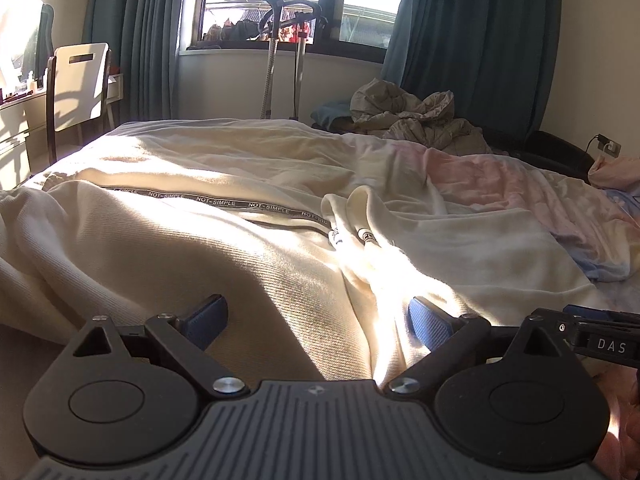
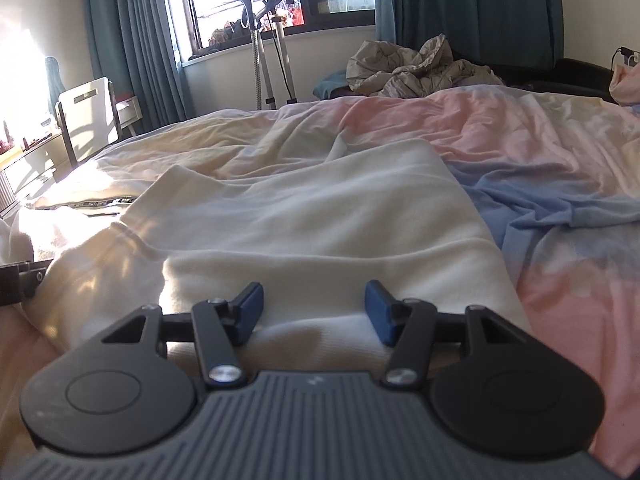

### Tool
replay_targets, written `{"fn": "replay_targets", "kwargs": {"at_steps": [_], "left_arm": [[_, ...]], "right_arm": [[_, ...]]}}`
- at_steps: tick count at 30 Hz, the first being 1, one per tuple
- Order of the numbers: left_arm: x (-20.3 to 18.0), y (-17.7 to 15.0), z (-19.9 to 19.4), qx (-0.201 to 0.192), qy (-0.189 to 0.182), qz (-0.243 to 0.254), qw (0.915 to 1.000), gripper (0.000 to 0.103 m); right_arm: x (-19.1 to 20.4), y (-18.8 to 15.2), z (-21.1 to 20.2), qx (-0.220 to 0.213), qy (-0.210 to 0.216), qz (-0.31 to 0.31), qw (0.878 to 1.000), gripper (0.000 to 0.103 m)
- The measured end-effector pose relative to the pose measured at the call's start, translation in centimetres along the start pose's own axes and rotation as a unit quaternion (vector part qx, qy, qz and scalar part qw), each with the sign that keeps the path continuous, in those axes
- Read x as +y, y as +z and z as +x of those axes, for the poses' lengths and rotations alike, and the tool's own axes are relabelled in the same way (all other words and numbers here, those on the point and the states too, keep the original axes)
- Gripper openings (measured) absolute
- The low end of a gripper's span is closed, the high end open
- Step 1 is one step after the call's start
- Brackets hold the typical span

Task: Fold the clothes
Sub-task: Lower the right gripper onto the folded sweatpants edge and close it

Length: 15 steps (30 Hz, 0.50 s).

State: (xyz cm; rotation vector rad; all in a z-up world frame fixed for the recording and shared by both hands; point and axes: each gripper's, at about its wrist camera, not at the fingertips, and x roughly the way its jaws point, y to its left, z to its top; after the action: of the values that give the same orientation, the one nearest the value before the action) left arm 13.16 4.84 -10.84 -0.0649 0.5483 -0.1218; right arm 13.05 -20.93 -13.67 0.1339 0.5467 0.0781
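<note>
A cream zip hoodie (image 1: 248,264) lies spread on the bed, its zipper tape printed "NOT-SIMPLE", with the hood and drawstrings (image 1: 360,236) to the right. My left gripper (image 1: 316,320) is open, low over the hoodie's ribbed fabric, a fold of cloth between its blue pads, not pinched. The hoodie's hood part (image 2: 320,216) fills the right wrist view. My right gripper (image 2: 314,310) is open, resting over the near edge of the cream cloth. The right gripper also shows in the left wrist view (image 1: 600,340) at the right edge.
The bed has a pink, blue and cream sheet (image 2: 540,148). A crumpled beige duvet (image 1: 416,116) lies at the far side. A garment steamer stand (image 1: 276,52) is by the window. A white chair (image 1: 80,88) and desk stand at left.
</note>
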Motion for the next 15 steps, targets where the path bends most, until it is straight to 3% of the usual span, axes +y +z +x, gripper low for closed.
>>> {"fn": "replay_targets", "kwargs": {"at_steps": [5,8,12,15], "left_arm": [[-0.2,-0.1,0.1,0.002,0.006,0.007,1.0,0.099],[-0.2,-0.1,0.1,0.005,0.006,0.006,0.9999,0.099],[-0.2,-0.2,0.1,0.007,0.008,0.003,0.9999,0.099],[-0.2,-0.2,0.2,0.009,0.008,0.001,0.9999,0.099]], "right_arm": [[-0.8,0.8,-1.7,-0.037,-0.02,0.005,0.999,0.058],[-2.5,1.2,-2.5,-0.051,-0.063,0.042,0.996,0.059],[-4.9,1.2,-2.3,-0.025,-0.105,0.087,0.99,0.059],[-7.2,0.5,-1.9,-0.003,-0.098,0.158,0.983,0.06]]}}
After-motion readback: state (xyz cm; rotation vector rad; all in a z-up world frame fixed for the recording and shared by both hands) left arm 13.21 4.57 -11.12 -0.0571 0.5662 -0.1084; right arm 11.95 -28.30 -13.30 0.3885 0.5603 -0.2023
